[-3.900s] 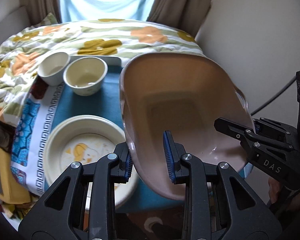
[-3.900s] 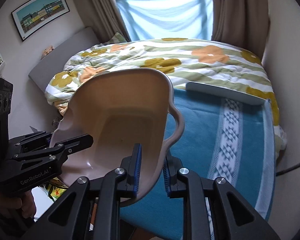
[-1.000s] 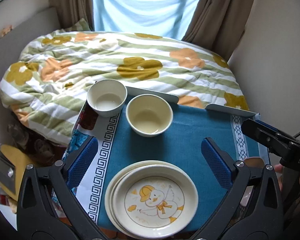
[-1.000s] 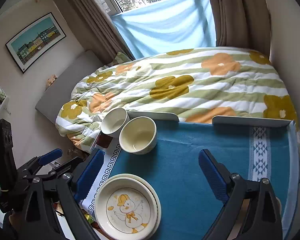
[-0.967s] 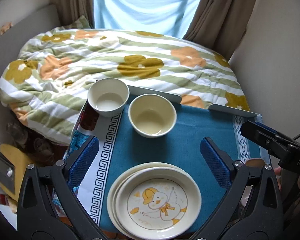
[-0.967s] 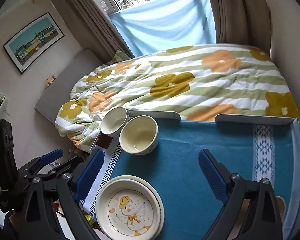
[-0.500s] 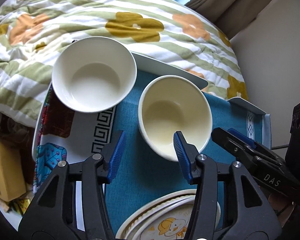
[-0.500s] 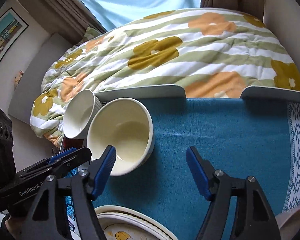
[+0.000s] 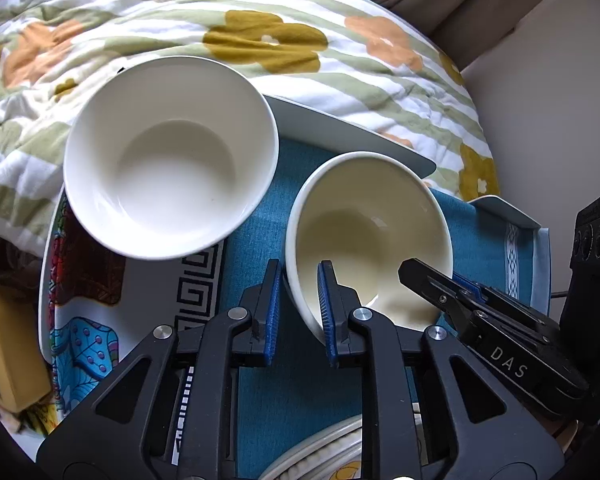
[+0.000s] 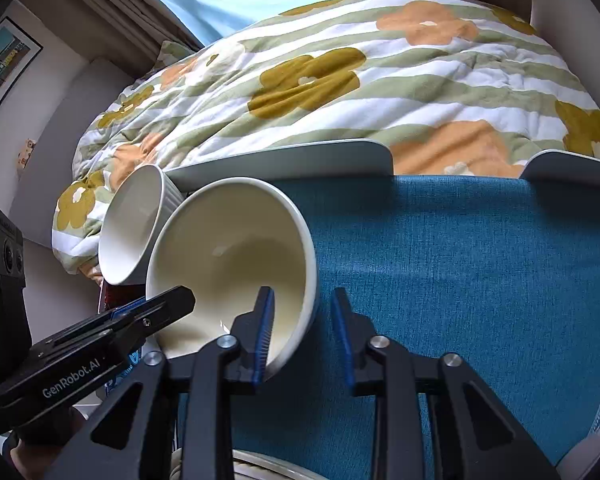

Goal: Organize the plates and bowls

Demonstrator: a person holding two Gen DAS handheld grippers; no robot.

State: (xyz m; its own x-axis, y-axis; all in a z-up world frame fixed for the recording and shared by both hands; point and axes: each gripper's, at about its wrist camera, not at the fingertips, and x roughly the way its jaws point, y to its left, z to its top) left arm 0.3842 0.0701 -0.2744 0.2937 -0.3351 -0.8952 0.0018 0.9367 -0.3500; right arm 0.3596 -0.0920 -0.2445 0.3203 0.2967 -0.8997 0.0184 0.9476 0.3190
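- The cream bowl point(image 9: 370, 236) on the blue cloth point(image 10: 460, 264) is clamped at its near rim from both sides: by the left gripper point(image 9: 298, 308) and the right gripper point(image 10: 302, 330), whose jaws have just been closing onto its wall.
- The white bowl point(image 9: 170, 156) is seen just beside it, unstacked.
- The plates point(image 9: 320, 458) are already piled at the near edge.
- Nesting the bowls is judged to remain.
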